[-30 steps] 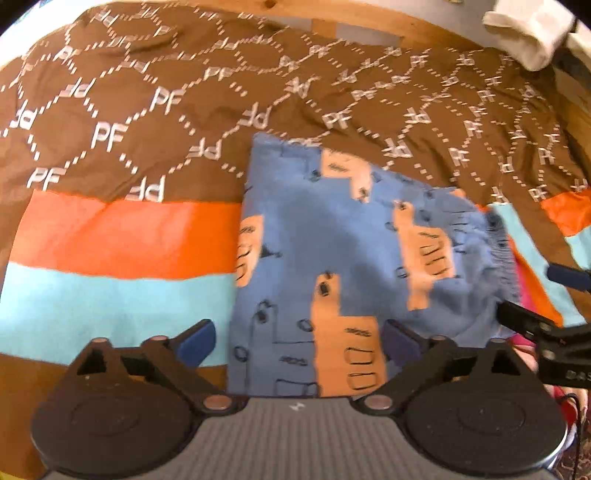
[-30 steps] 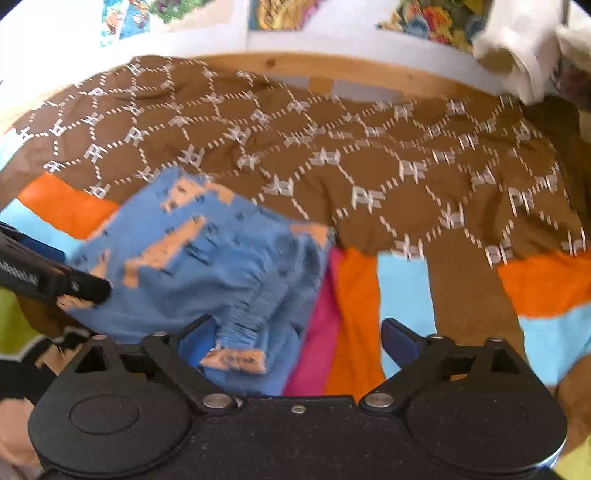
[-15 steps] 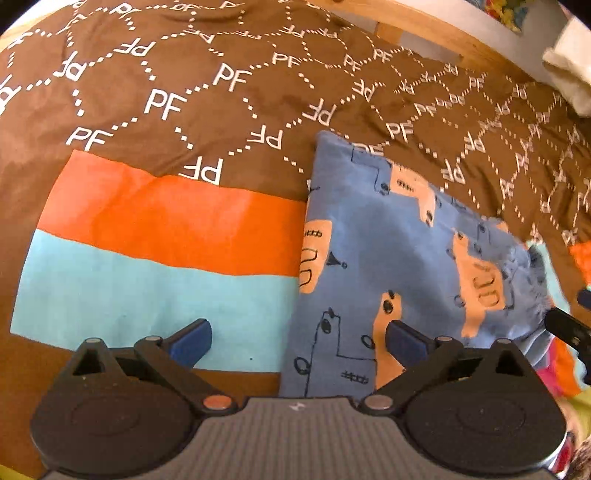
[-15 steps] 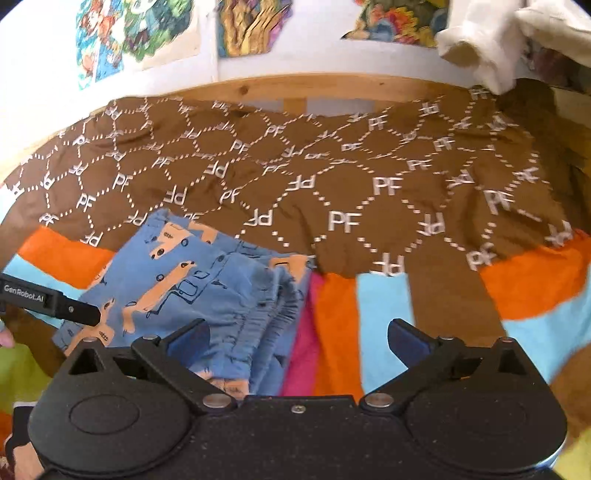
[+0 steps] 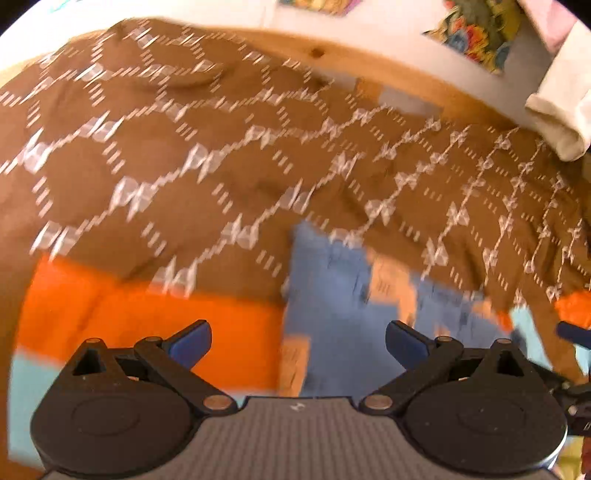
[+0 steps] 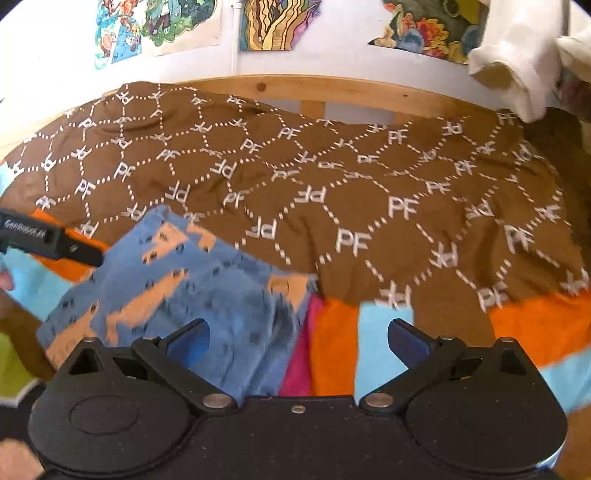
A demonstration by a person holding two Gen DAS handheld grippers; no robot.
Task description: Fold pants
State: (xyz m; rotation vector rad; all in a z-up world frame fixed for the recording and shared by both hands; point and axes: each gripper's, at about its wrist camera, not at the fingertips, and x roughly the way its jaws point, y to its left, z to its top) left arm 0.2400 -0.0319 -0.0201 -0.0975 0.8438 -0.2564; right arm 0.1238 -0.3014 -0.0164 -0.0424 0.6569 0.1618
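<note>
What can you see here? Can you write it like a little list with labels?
pants: blue pants with orange shapes, folded, lying on the blanket
blanket: brown blanket with white PF letters and colored stripes
left gripper: fingers apart, holding nothing
right gripper: fingers apart, holding nothing
wall: colorful pictures
left view: blurry

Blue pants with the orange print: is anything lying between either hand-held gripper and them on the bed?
Nothing visible. The folded blue pants with the orange print lie bare on the brown patterned blanket, just ahead of the open right hand-held gripper and the open left hand-held gripper.
</note>
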